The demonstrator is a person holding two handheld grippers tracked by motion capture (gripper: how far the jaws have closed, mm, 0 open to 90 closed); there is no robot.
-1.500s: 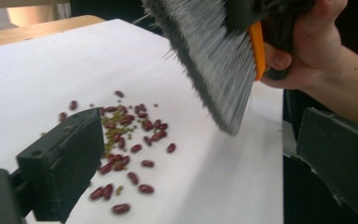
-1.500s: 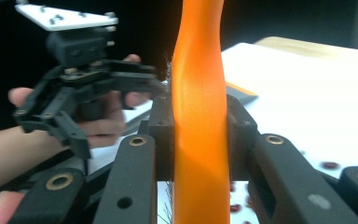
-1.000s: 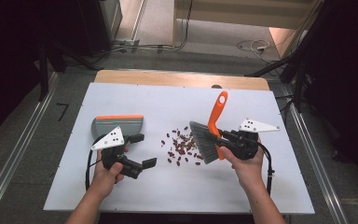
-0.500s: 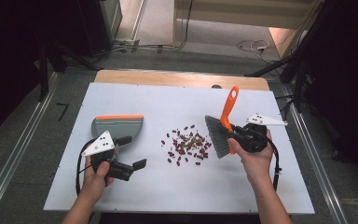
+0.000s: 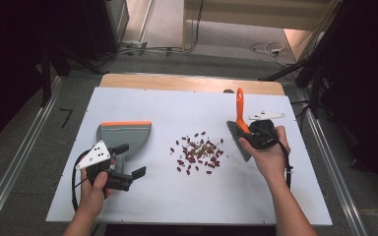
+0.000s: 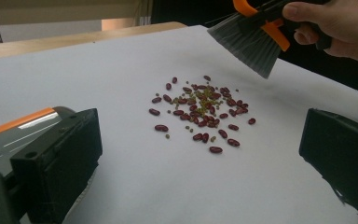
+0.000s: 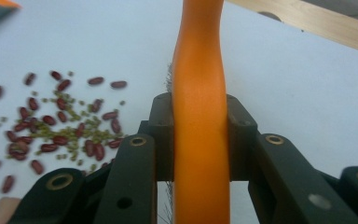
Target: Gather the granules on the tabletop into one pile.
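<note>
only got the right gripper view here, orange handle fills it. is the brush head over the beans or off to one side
Observer: Off to one side. In the high view the brush sits to the right of the beans, clear of the pile.
Operator: is the dustpan anywhere near
Observer: The dustpan lies on the table left of the beans, its orange lip on the far side.
Operator: left gripper got hold of it?
Observer: No. The left gripper is open just near of the dustpan; the left gripper view shows bare table between its jaws.
</note>
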